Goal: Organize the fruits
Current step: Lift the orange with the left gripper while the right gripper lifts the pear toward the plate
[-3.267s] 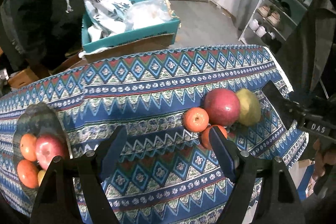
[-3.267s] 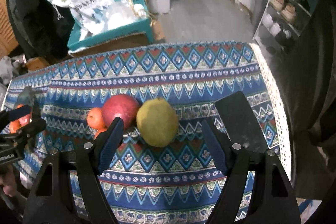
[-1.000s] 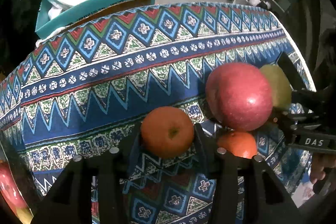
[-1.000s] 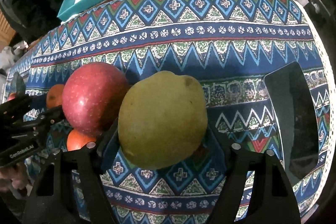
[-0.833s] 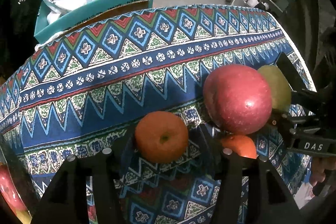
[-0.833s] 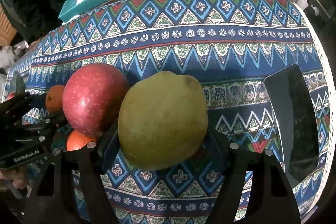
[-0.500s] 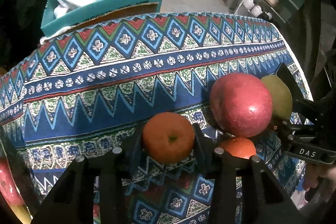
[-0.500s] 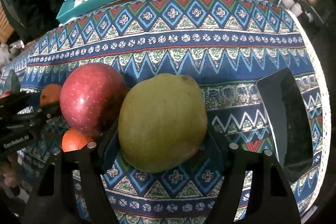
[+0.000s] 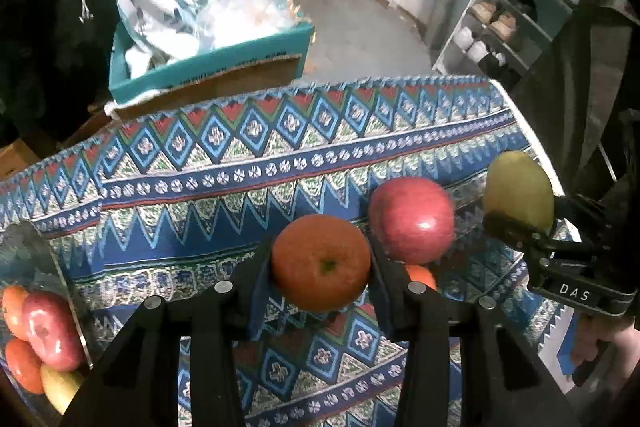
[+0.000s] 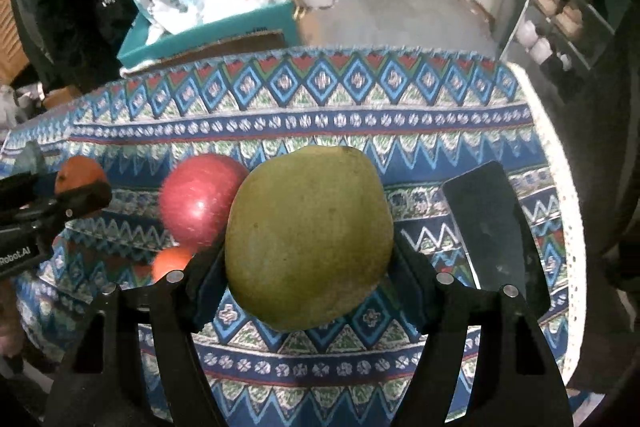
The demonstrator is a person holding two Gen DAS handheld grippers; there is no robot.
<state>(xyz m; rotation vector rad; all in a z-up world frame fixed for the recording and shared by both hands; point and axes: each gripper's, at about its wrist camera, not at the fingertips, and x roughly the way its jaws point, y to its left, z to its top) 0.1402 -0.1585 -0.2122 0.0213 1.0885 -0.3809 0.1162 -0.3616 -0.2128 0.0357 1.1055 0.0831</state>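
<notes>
My left gripper is shut on an orange tangerine and holds it above the patterned tablecloth. My right gripper is shut on a yellow-green pear, also lifted; it shows in the left wrist view too. A red apple and a second tangerine stay on the cloth between the grippers. A dark plate at the far left holds a red apple, tangerines and a yellow fruit.
A second dark plate lies on the cloth at the right, near the table's white-trimmed edge. Behind the table stand a teal box with white bags and a shoe rack.
Both grippers have risen with their fruit. The tangerine and the pear now hang clear of the cloth, apart from the red apple that stays down.
</notes>
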